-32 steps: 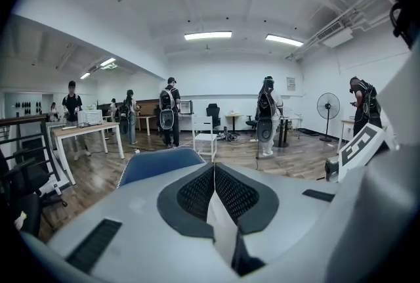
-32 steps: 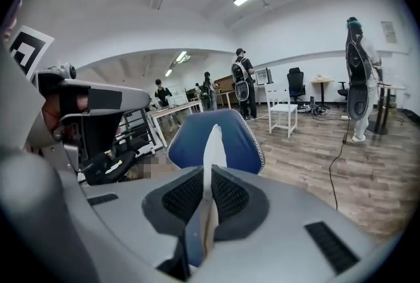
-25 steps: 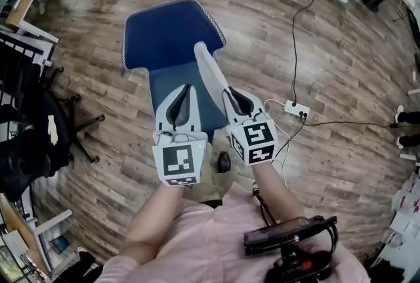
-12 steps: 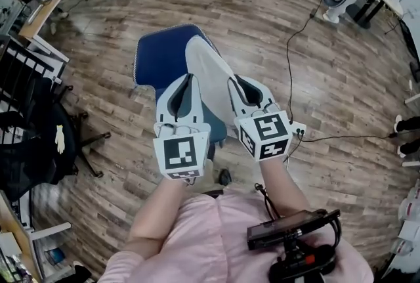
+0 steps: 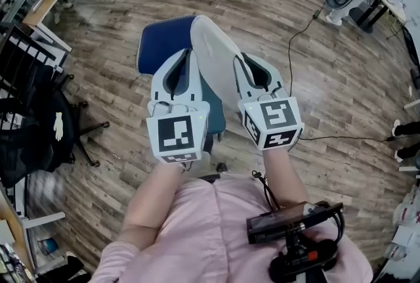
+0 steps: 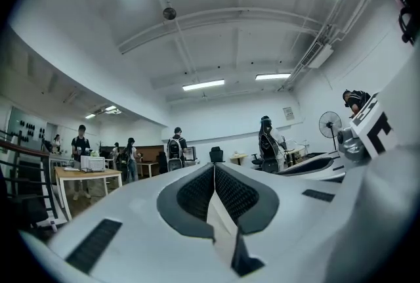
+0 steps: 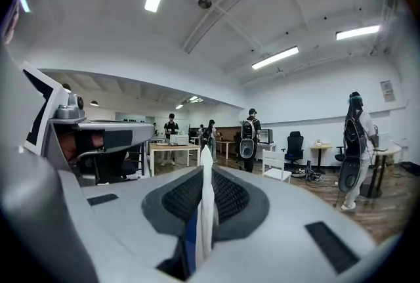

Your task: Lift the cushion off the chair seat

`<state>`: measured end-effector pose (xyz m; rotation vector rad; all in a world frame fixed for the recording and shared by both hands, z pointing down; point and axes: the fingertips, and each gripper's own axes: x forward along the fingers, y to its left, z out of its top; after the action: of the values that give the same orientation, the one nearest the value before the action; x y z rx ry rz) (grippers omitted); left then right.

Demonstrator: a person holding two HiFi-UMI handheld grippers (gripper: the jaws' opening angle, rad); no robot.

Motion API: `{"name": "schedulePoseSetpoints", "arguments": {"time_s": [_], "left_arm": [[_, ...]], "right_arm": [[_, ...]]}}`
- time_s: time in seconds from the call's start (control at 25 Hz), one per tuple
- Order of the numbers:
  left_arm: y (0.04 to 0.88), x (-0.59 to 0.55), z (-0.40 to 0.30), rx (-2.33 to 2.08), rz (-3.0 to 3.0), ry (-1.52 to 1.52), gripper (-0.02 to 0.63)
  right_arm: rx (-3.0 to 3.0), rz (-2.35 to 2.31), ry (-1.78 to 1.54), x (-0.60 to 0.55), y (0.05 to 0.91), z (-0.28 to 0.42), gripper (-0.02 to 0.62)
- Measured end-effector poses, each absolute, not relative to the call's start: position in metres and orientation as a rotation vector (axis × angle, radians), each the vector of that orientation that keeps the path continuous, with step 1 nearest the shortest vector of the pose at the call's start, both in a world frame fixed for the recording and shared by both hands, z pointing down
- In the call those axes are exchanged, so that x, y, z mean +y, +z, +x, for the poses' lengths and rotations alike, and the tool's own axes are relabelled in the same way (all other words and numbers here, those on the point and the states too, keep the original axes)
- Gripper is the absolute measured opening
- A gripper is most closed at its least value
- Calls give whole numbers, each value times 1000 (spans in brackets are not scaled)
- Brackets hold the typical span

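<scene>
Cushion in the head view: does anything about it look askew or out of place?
The cushion stands on edge, pale underside out, instead of lying flat on the blue chair. The right tool is clamped on its rim, so that fits a lift. Nothing else stands out.

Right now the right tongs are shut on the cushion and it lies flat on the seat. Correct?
Not flat. The head view shows the cushion tipped up on edge, its white underside showing, above the seat. The right tongs are shut on it.
</scene>
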<state>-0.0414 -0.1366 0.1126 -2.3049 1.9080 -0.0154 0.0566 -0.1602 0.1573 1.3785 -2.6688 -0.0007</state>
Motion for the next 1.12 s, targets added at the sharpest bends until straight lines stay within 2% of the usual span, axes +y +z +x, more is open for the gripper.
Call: {"name": "schedulePoseSetpoints", "arguments": {"time_s": [1.12], "left_arm": [[109,-130,-21,1883,-2292,-40,14]], "right_arm": [[-2689,1404,-80,-148,144,71,34]]}}
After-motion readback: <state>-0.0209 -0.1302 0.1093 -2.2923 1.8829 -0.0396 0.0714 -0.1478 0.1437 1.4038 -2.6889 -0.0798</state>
